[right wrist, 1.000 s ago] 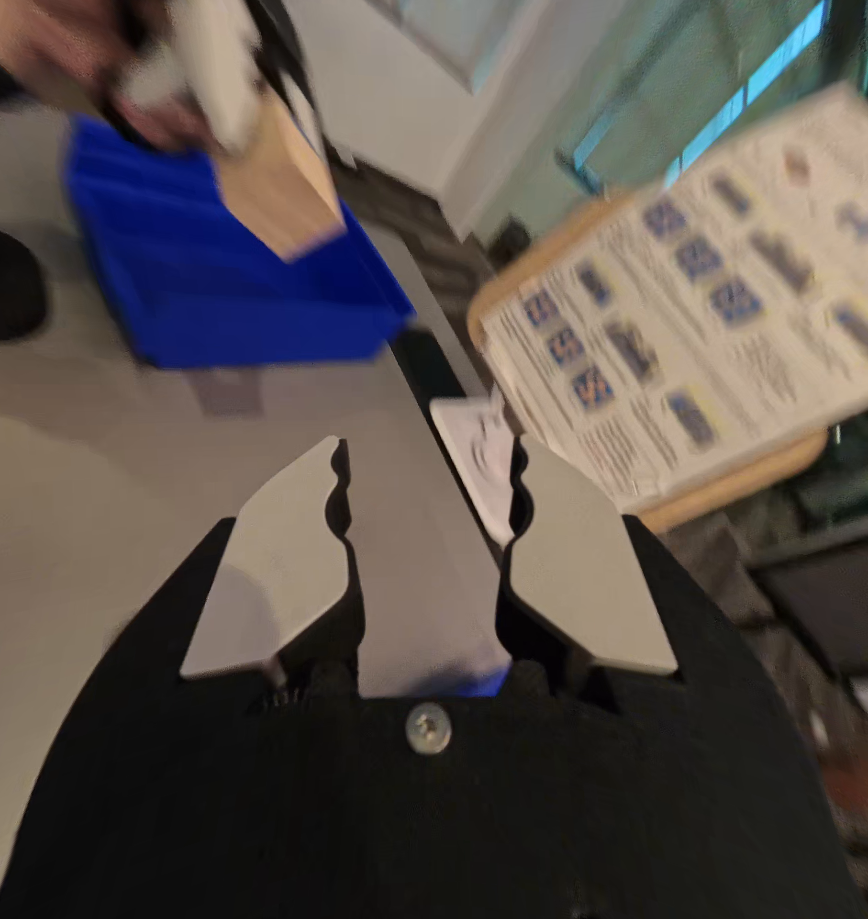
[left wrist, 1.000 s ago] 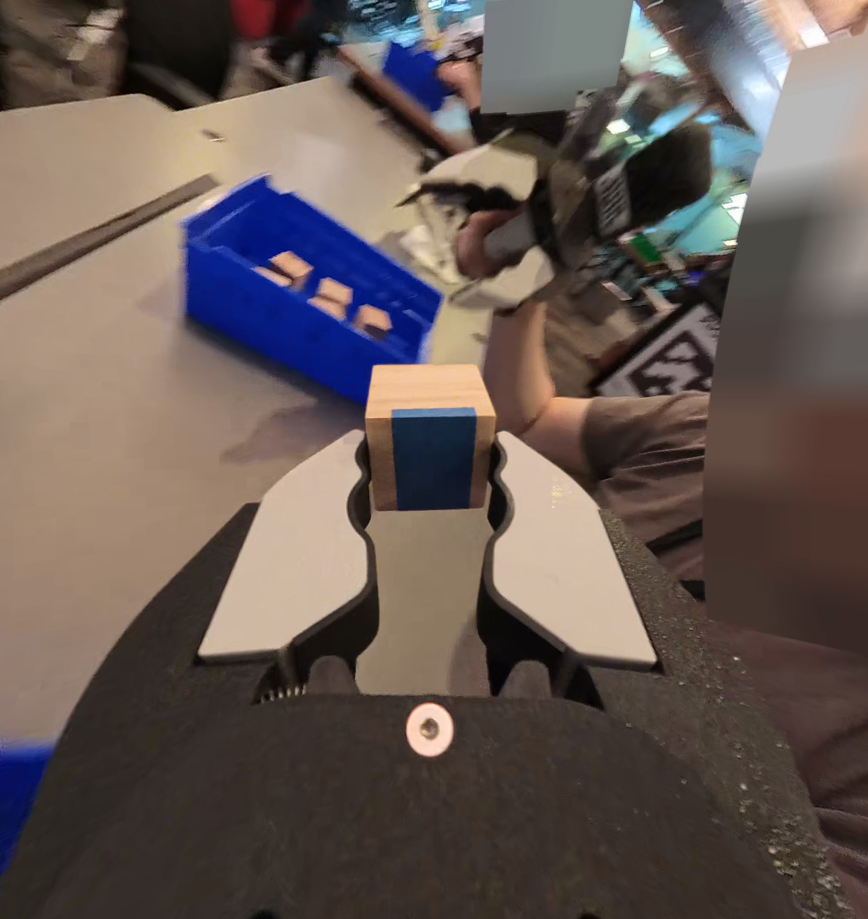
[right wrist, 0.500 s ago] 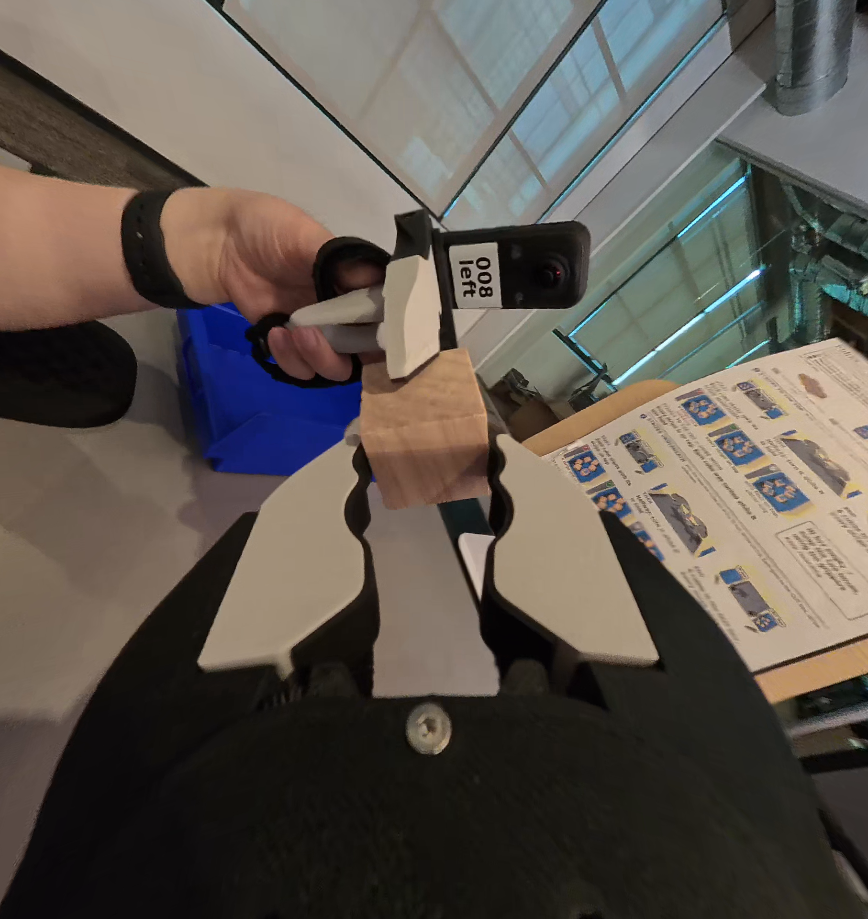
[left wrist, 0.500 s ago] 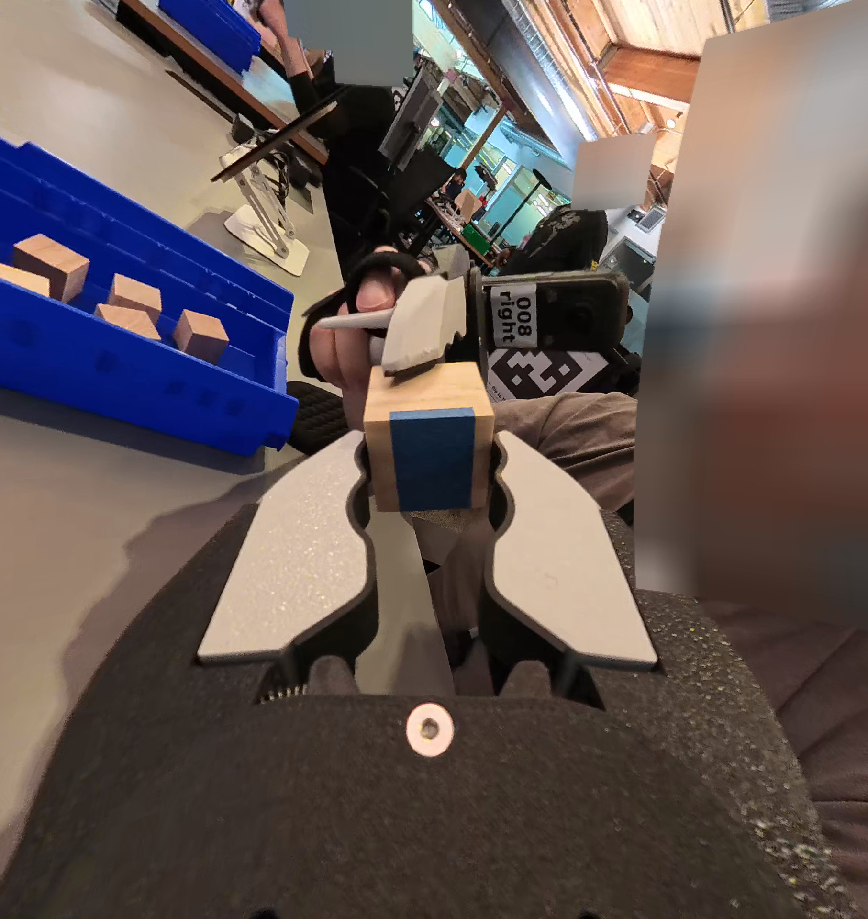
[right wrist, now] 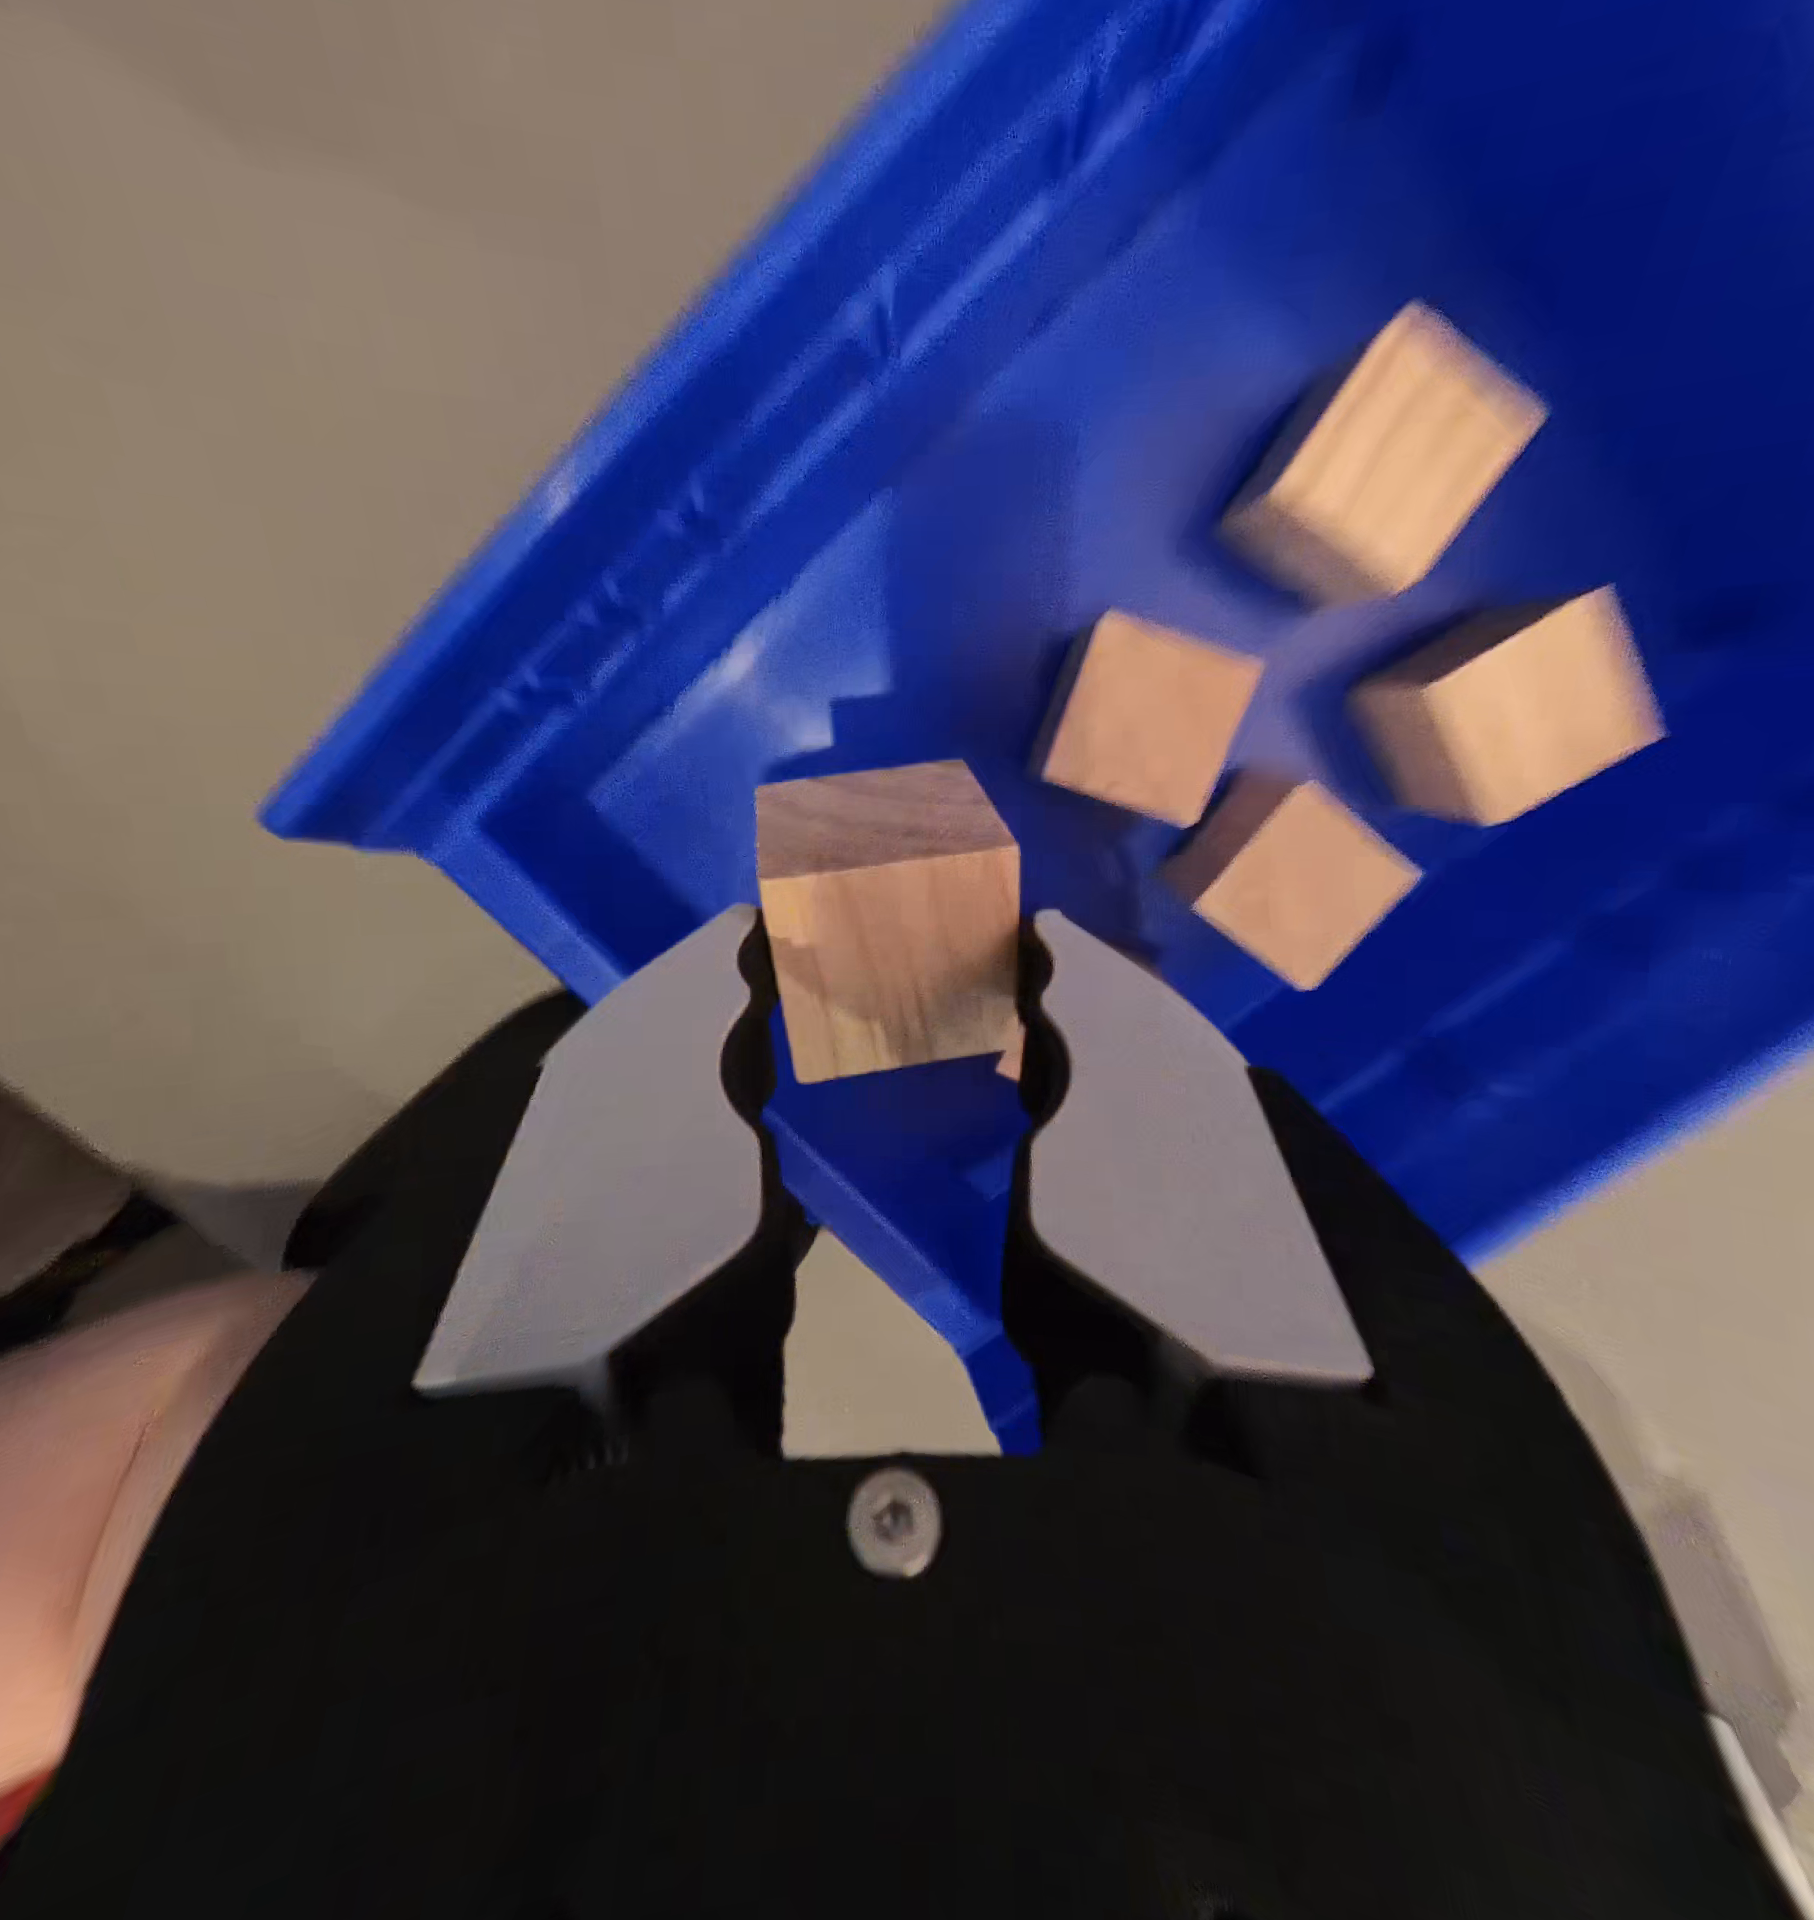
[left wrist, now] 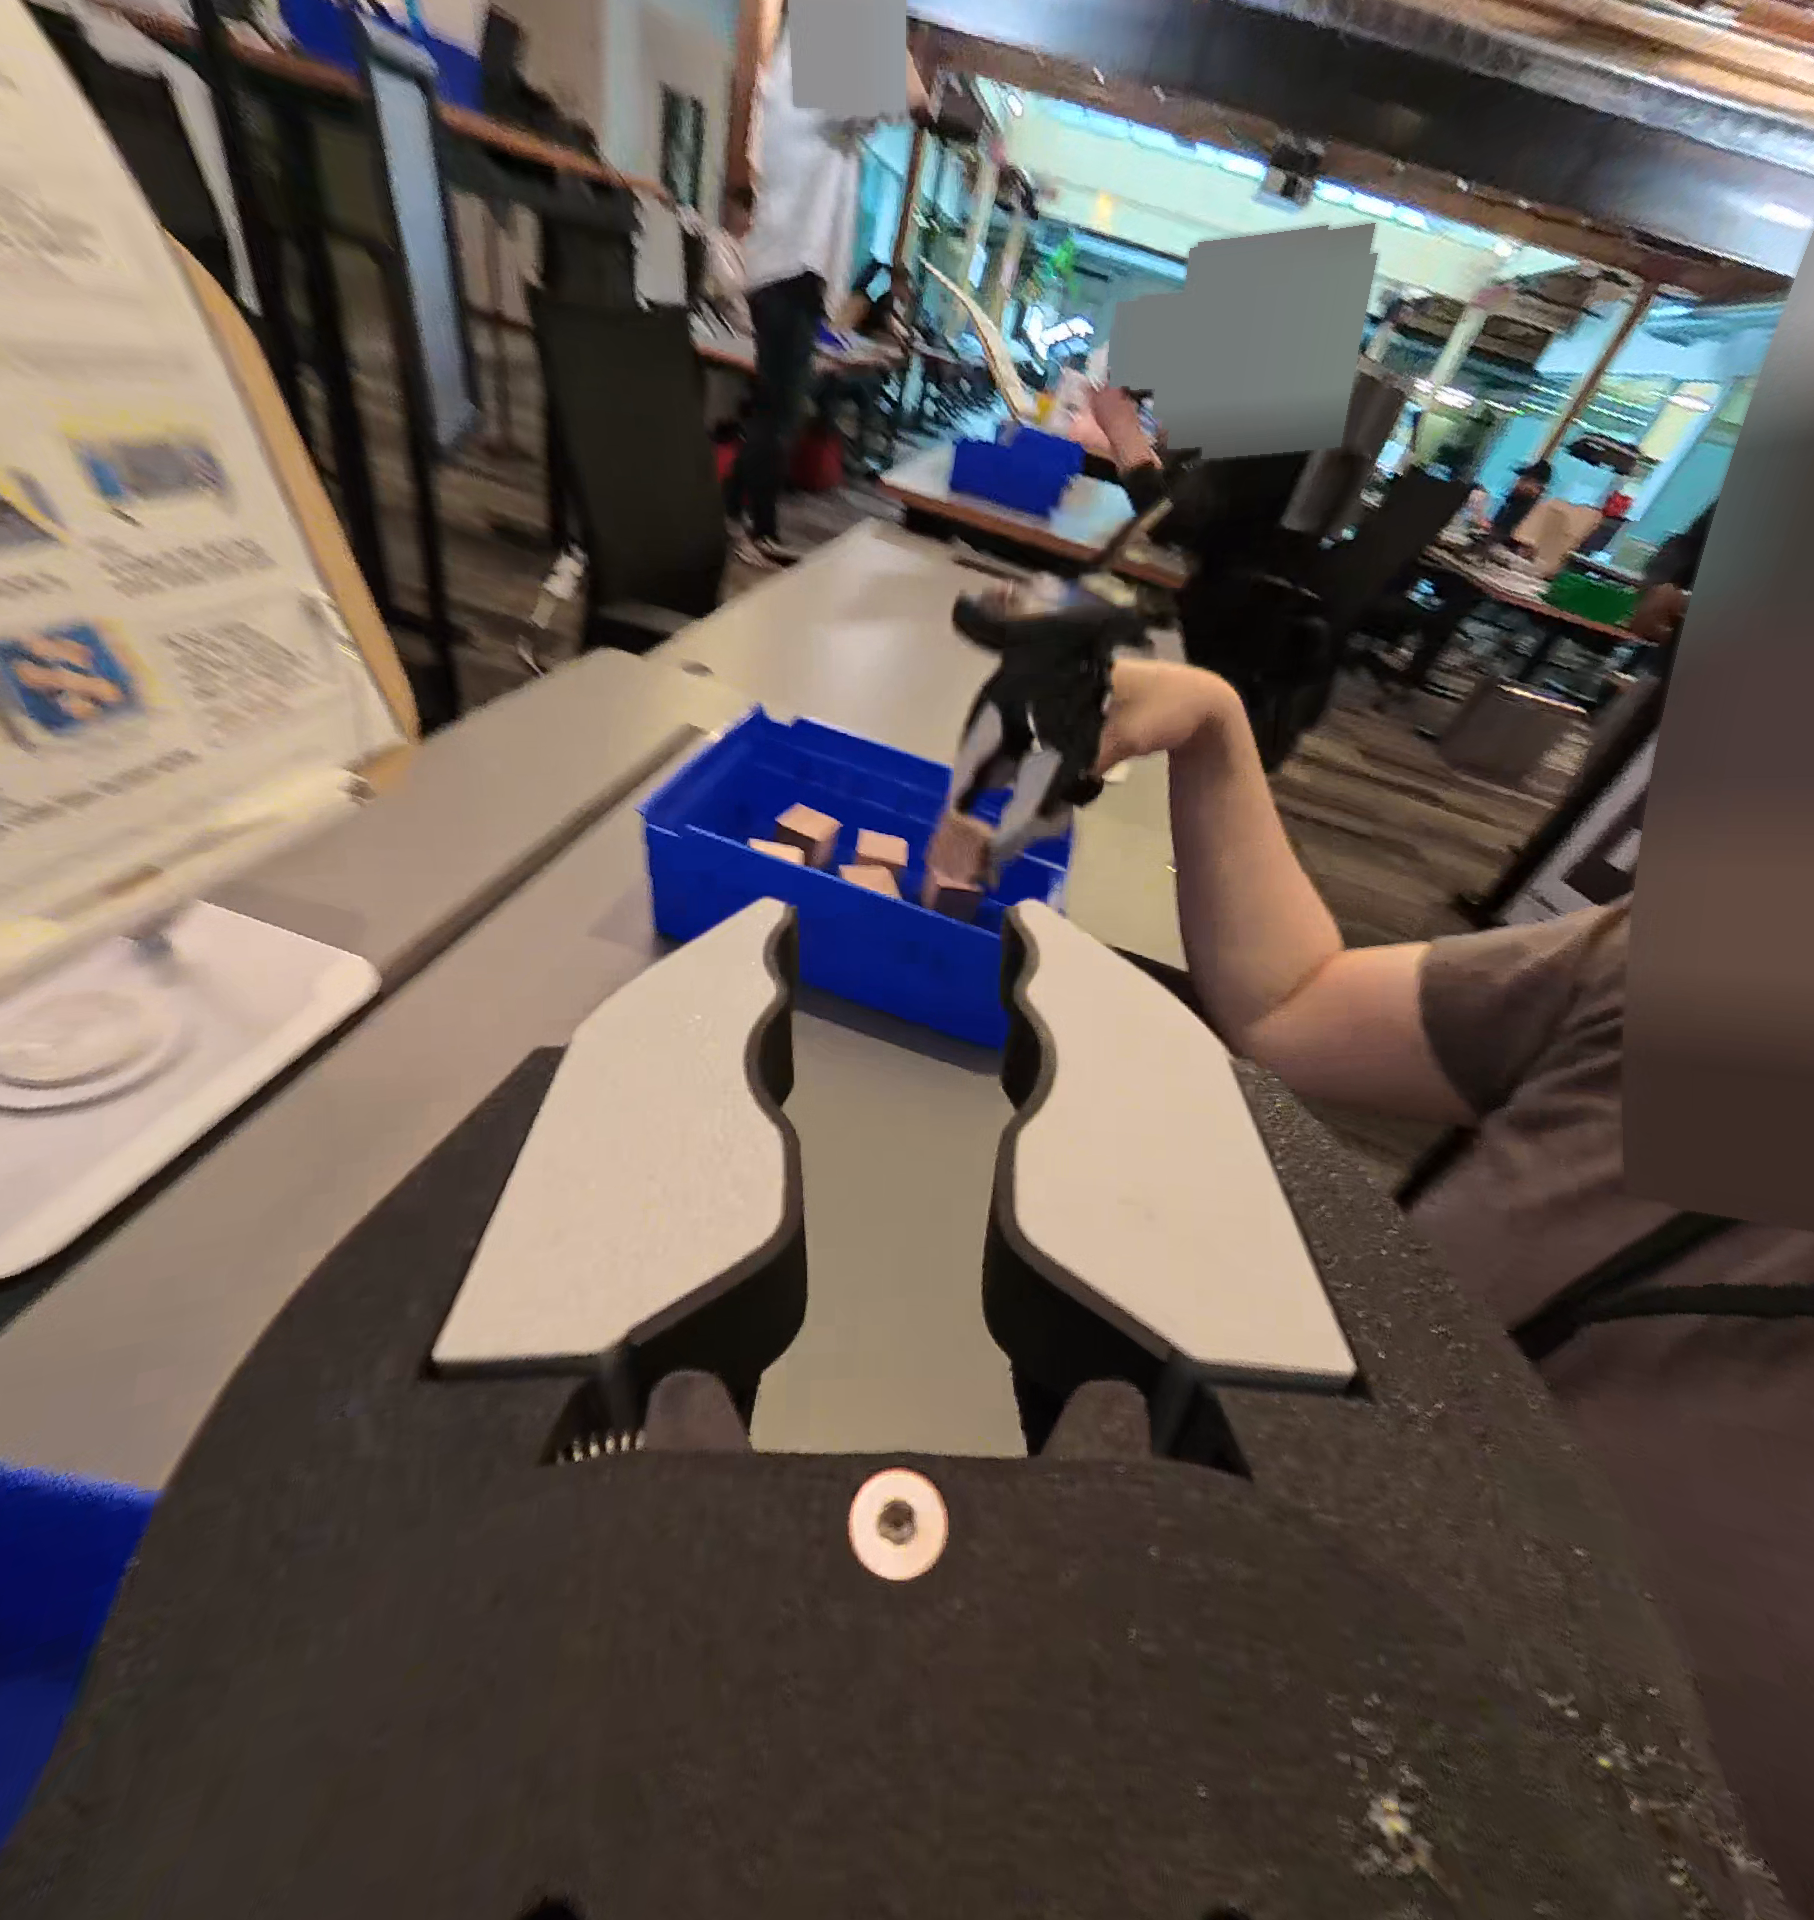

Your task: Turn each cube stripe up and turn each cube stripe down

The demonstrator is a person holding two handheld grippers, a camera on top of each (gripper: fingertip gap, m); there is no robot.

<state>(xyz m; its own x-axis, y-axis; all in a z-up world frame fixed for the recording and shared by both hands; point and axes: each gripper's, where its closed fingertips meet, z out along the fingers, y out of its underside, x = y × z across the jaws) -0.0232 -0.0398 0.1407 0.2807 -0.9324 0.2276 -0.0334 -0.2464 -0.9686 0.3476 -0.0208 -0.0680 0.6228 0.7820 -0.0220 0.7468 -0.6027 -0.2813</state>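
Since half a second ago the cube (right wrist: pixel 887 920) has passed from my left gripper (left wrist: pixel 898 966) to my right gripper (right wrist: pixel 890 961), and the right one has carried it over the blue bin (right wrist: pixel 612 582).

Grey table (left wrist: pixel 467 831): carries the bin; a printed instruction board (left wrist: pixel 103 499) on a white base stands at its left in the left wrist view.

Blue bin: sits on the table ahead of the left gripper. In the right wrist view I look down into it, with its near corner under the jaws.

Left gripper: fingers apart, nothing between them, held back from the bin over bare table.

Right gripper: fingers clamped on the cube's two side faces, over the bin's near end. The left wrist view shows it farther off, pointing down at the bin.

Held cube: plain wood on the faces I can see; no stripe shows, so I cannot tell which way the stripe faces.

Loose cubes (right wrist: pixel 1152 717): four lie on the bin floor, clustered close together just beyond the held one. All show plain wood, blurred.
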